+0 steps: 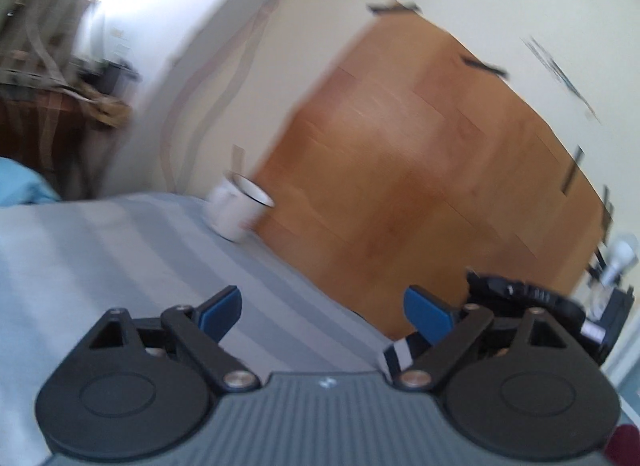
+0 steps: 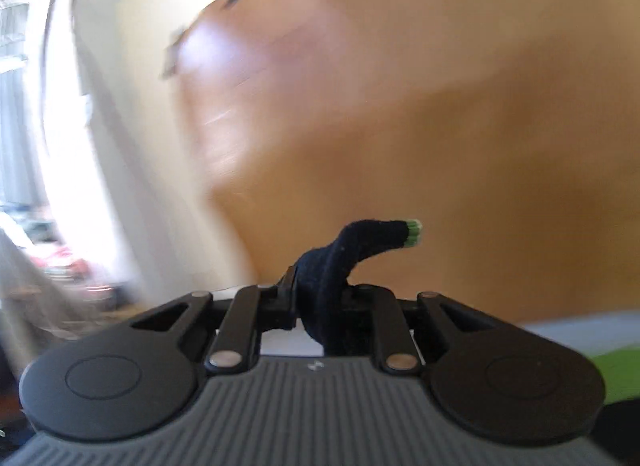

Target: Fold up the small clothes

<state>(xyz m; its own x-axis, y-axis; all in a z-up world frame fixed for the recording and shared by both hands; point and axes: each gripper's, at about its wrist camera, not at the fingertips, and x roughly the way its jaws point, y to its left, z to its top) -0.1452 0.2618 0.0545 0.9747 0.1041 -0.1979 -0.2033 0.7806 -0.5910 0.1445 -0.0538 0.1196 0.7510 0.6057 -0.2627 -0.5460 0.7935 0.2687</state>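
Tongs differ here. Left gripper (image 1: pixel 322 312) stands wide, its 2 blue pads (image 1: pixel 222 312) apart with nothing between them, above a grey striped cloth (image 1: pixel 120 250). Ahead and slightly left of it sits a white mug (image 1: pixel 238 209), beside a wooden board (image 1: pixel 420 169) leaning on the wall. Right gripper (image 2: pixel 316 306) is narrow, pinched on a dark sock (image 2: pixel 332 266) whose green-tipped end (image 2: pixel 413 231) sticks up and to the right above the jaws. The background there is blurred.
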